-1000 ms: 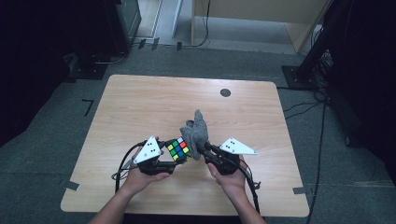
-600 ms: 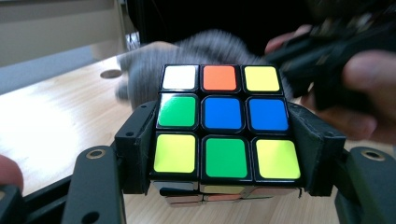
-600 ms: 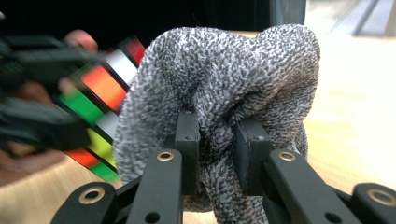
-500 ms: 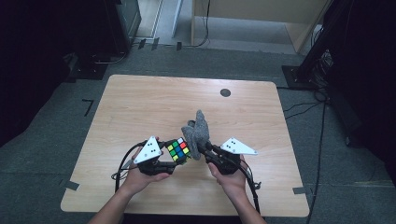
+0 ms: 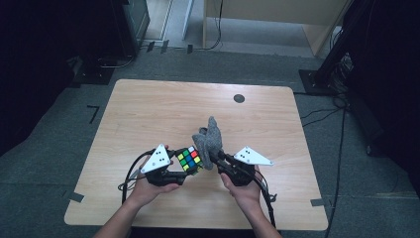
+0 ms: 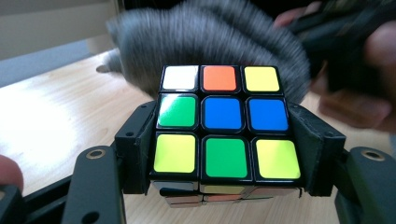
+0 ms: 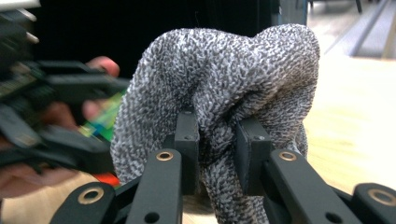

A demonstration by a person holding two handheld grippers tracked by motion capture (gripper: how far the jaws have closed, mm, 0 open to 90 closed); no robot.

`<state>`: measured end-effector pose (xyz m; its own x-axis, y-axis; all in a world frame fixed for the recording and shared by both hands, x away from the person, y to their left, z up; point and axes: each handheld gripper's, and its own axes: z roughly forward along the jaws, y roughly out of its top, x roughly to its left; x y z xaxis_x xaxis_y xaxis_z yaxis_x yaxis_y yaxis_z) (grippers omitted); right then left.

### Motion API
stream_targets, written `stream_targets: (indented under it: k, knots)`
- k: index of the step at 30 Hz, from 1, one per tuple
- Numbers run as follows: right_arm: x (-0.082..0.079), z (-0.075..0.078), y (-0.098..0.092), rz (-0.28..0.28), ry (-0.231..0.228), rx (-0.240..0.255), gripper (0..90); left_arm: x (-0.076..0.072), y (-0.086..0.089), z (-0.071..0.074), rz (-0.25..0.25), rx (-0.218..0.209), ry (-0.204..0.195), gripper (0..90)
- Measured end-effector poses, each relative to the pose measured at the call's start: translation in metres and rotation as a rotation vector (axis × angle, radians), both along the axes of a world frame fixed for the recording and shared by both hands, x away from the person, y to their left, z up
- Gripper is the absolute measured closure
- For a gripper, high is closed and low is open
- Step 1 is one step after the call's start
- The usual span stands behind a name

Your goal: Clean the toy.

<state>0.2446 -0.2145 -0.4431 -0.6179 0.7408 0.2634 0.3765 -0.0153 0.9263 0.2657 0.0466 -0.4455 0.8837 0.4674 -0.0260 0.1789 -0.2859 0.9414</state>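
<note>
Person wiping a puzzle cube (image 5: pixel 189 159) with a grey cloth (image 5: pixel 210 140), above the table's (image 5: pixel 148 109) near edge.
Left gripper (image 6: pixel 224 140) clamps the cube's sides; right gripper (image 7: pixel 217 154) pinches the bunched cloth against it; next, likely rub another face while the cube is held steady.

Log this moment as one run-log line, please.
left gripper: shut on puzzle cube | right gripper: shut on grey cloth | cloth against cube, above table

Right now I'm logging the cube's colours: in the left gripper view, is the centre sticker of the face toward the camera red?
No: the centre sticker of the cube facing the camera is blue, with orange above it and green below.
</note>
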Motion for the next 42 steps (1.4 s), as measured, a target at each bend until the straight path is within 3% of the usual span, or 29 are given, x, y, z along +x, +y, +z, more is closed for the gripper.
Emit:
stream_targets:
  k: [3,5,9,11,16,20,24,26,29,33,36,39,42]
  knots:
    - [-0.004,0.002,0.004,0.009,-0.021,-0.012,74.5,-0.003,-0.002,0.001,-0.006,0.0,-0.012,34.5]
    - [-0.003,-0.004,0.006,0.003,-0.01,-0.016,74.5,-0.004,-0.001,0.003,-0.007,-0.008,-0.016,34.5]
    - [0.003,-0.014,0.003,-0.017,0.051,-0.037,74.5,-0.001,0.006,0.007,-0.015,-0.073,0.004,34.5]
    - [0.003,-0.012,0.001,-0.02,0.049,-0.032,74.5,0.0,0.006,0.006,-0.014,-0.061,0.004,34.5]
    - [-0.004,0.002,0.003,0.006,-0.028,-0.004,74.4,-0.001,-0.002,-0.002,-0.006,0.016,-0.008,34.5]
    - [-0.003,-0.004,0.006,0.008,-0.01,-0.021,74.5,-0.004,-0.002,0.001,-0.007,0.009,-0.022,34.5]
    - [0.003,-0.014,0.004,-0.018,0.041,-0.057,74.6,-0.002,0.004,0.006,-0.013,-0.049,-0.009,34.5]
    - [0.003,-0.012,0.002,-0.02,0.038,-0.044,74.6,-0.001,0.004,0.004,-0.012,-0.034,-0.007,34.5]
    - [-0.002,-0.001,0.002,-0.004,-0.008,-0.015,74.5,-0.001,-0.001,-0.002,-0.002,0.021,-0.01,34.5]
    - [-0.006,0.003,0.008,0.021,-0.047,-0.029,74.5,-0.003,-0.005,-0.002,-0.008,0.029,-0.015,34.5]
    - [-0.003,-0.005,0.007,0.012,-0.007,-0.019,74.5,-0.004,-0.002,0.0,-0.009,0.013,-0.02,34.5]
    - [0.002,-0.014,0.005,-0.01,0.035,-0.051,74.7,-0.002,0.002,0.002,-0.011,-0.018,-0.015,34.5]
    - [0.002,-0.011,0.004,-0.01,0.026,-0.053,74.7,-0.001,0.001,0.0,-0.008,-0.009,-0.01,34.5]
